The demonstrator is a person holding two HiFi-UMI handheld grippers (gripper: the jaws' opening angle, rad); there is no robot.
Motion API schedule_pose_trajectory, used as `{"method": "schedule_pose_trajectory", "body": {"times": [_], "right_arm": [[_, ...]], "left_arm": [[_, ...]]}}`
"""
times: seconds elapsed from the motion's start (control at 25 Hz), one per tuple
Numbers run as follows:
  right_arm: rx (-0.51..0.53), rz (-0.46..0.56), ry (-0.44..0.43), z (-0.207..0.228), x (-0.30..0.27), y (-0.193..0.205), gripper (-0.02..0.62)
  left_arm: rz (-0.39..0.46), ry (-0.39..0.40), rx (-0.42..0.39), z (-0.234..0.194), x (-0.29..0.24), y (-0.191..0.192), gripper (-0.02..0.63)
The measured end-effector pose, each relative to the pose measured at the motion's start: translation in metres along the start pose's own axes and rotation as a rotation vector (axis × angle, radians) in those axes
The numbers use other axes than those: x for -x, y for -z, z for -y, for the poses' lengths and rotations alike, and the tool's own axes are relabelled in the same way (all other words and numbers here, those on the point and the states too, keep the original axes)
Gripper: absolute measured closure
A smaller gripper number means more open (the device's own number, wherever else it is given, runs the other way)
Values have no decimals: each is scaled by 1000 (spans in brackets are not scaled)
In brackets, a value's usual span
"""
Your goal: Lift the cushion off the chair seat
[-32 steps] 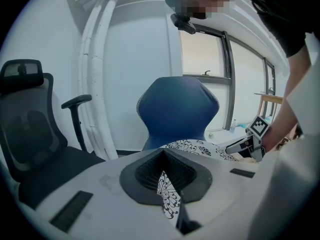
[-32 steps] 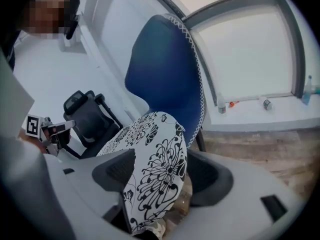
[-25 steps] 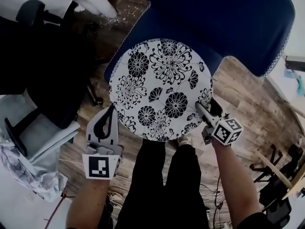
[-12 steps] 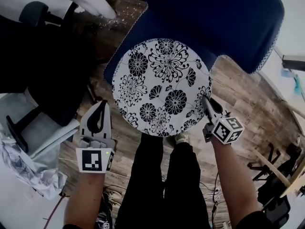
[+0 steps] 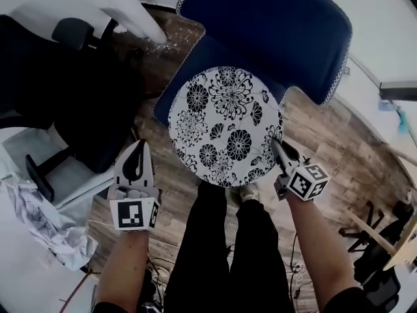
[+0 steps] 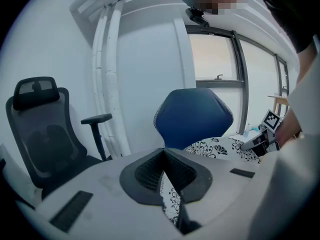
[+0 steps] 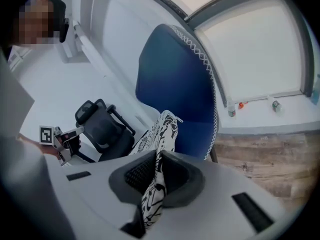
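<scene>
wood floor (image 5: 326,129), blue chair (image 5: 273,25), right gripper (image 5: 277,146) clamped on floral cushion (image 5: 225,122)

Off to your left there's a black mesh office chair (image 6: 47,134) with a headrest and armrests, parked close to some white pipes (image 6: 107,74) running up the wall. The floor (image 5: 339,149) is wood planks. There's a crumpled white sheet (image 5: 39,227) down at your lower left, just past that chair's base. You've got a big window (image 6: 215,59) ahead, with a couple of small bottles (image 7: 231,109) standing on the white sill (image 7: 295,115).
</scene>
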State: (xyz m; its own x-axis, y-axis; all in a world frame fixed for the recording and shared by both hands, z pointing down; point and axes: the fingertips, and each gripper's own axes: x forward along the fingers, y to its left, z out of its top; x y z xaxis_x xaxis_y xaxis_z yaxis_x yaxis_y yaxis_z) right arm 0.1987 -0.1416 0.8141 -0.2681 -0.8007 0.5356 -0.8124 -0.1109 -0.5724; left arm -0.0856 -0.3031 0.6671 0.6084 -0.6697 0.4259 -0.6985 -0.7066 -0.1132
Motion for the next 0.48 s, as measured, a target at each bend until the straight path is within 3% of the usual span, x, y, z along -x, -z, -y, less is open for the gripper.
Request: {"method": "schedule_pose_trajectory", "body": {"times": [0.48], "right_arm": [[20, 43, -4, -53, 18, -36, 565]], "left_arm": [[14, -14, 10, -12, 40, -25, 603]]}}
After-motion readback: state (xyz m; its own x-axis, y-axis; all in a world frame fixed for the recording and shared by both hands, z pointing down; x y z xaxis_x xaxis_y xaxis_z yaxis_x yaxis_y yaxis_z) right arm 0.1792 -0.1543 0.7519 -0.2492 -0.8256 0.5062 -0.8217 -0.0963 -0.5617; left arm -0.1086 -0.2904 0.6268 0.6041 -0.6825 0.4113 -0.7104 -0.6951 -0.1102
